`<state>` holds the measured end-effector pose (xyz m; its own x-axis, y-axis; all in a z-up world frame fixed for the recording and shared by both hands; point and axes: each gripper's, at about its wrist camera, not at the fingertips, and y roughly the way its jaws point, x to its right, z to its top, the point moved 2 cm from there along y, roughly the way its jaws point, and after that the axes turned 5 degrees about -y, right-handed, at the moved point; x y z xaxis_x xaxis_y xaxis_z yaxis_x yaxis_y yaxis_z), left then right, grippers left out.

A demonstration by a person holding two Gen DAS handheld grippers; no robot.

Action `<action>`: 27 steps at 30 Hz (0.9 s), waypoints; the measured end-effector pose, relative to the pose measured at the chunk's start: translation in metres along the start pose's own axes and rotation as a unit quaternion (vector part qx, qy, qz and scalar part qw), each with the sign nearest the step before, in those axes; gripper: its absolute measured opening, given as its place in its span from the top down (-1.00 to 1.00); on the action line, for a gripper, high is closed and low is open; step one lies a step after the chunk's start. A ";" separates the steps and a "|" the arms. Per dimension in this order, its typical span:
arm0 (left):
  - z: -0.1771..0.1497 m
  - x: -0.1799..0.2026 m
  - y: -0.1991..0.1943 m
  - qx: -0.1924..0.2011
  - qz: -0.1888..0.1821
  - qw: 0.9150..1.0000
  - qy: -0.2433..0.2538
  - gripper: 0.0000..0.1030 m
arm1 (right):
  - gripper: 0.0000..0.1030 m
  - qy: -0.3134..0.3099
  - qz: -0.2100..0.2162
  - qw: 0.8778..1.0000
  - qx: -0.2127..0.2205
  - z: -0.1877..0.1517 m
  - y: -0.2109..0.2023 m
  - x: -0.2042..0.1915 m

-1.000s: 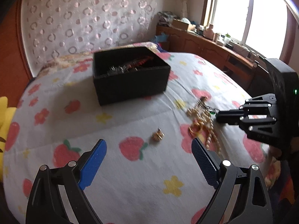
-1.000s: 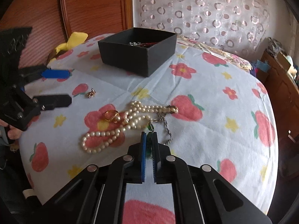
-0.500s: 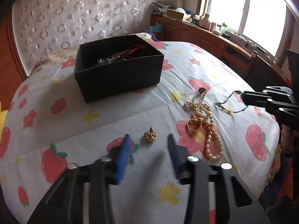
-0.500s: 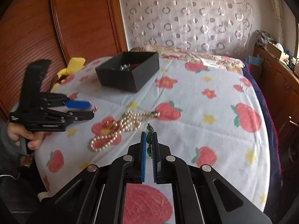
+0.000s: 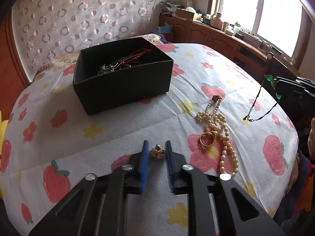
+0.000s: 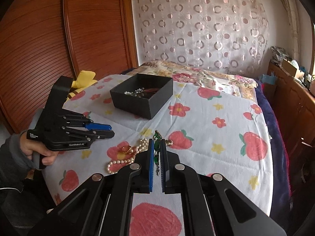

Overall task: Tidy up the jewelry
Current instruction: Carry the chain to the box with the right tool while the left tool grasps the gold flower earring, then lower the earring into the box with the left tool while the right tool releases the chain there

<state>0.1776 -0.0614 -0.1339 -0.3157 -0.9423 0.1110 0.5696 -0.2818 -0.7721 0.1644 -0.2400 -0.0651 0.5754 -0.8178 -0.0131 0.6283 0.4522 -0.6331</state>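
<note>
A black open box (image 5: 122,78) with jewelry inside sits on the strawberry-print bedspread; it also shows in the right wrist view (image 6: 142,96). My left gripper (image 5: 156,147) has its blue pads closed in around a small gold flower brooch (image 5: 157,154) lying on the cloth, with slight gaps showing. My right gripper (image 6: 157,143) is shut on a green-bead chain necklace (image 6: 157,151) and holds it in the air; the chain dangles in the left wrist view (image 5: 261,106). A pearl necklace (image 5: 218,129) and a gold ring (image 5: 207,138) lie on the bed.
A wooden headboard (image 6: 59,39) and a yellow plush toy (image 6: 84,78) are at the left. A wooden sideboard (image 5: 226,37) with clutter runs under the window. The bed edge (image 5: 295,137) drops off at the right.
My left gripper has moved forward onto the brooch and its jaws have narrowed from wide open to close around it. My right gripper has lifted the green chain off the bed.
</note>
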 end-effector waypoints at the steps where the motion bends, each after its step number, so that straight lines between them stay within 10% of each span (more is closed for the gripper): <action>1: 0.000 0.000 -0.001 0.000 -0.002 1.000 0.001 0.72 | 0.87 -0.001 0.000 1.000 0.000 0.001 0.000 0.000; 27: 0.053 -0.023 -0.052 0.083 0.016 0.996 -0.015 0.72 | 0.87 -0.027 0.010 0.998 0.052 0.090 0.021 -0.011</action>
<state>0.1955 -0.0345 -0.0626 -0.2744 -0.9554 0.1091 0.6971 -0.2758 -0.6618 0.2184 -0.1895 -0.0087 0.6140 -0.7890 0.0193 0.6655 0.5045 -0.5500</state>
